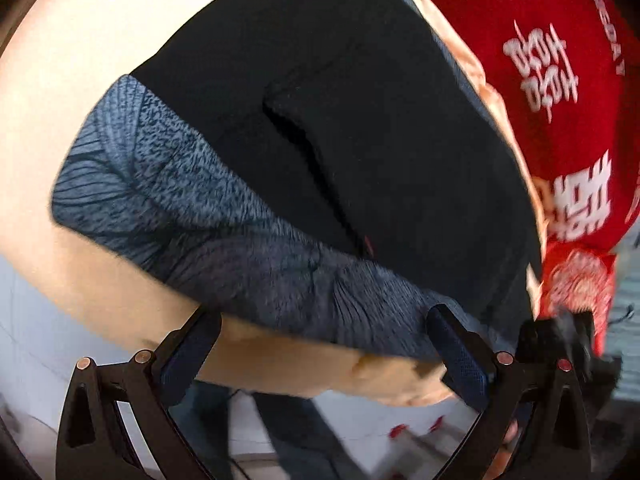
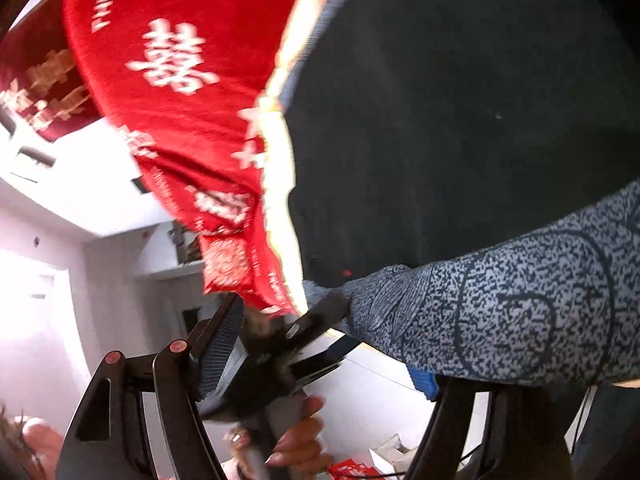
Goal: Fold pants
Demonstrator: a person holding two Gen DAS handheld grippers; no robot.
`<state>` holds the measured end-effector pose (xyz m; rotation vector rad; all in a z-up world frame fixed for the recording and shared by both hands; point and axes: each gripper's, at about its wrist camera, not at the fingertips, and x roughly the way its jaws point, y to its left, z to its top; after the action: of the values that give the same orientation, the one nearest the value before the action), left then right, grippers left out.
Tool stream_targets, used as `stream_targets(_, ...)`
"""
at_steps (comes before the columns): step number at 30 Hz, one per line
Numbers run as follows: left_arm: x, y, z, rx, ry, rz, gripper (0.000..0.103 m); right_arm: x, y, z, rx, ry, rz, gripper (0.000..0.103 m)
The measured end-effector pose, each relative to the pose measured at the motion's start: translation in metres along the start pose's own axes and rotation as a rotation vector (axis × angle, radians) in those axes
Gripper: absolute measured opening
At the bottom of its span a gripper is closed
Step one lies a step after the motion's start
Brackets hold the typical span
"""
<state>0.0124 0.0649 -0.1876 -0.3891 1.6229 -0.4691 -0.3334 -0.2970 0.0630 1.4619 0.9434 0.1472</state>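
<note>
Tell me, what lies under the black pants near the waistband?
Under the black pants a pale peach sheet shows beside the grey patterned waistband; a red blanket lies alongside. Whatever is directly beneath the pants is covered.

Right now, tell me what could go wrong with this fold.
The left gripper and right gripper crowd the same end of the patterned waistband, so they may collide. The red cloth lies against the edge of the black pants, so a jaw could catch it too.
</note>
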Motion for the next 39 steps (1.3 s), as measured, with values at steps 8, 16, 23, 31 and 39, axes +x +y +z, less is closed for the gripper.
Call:
stream_targets(8,0.0,-0.008,0.021,-0.035,-0.069,0.015,0.06,-0.013,-0.017,0.0,0.011,-0.015,-0.04,0.078)
stream_targets(16,0.003,-0.019,0.033,0.058,-0.039,0.06,0.038,-0.095,-0.082,-0.005,0.203,-0.214,-0.082,0.068)
stream_targets(23,-0.01,-0.032,0.037,0.118,-0.02,0.092,0.034,-0.125,-0.057,-0.002,0.228,-0.235,-0.155,0.006)
stream_targets(31,-0.059,-0.098,0.073,0.197,-0.125,0.059,0.034,-0.151,0.043,0.084,-0.028,-0.132,-0.216,0.006)
stream_targets(39,-0.025,-0.168,0.183,0.213,-0.224,0.105,0.034,-0.1,0.08,0.248,-0.153,-0.024,-0.379,0.01)
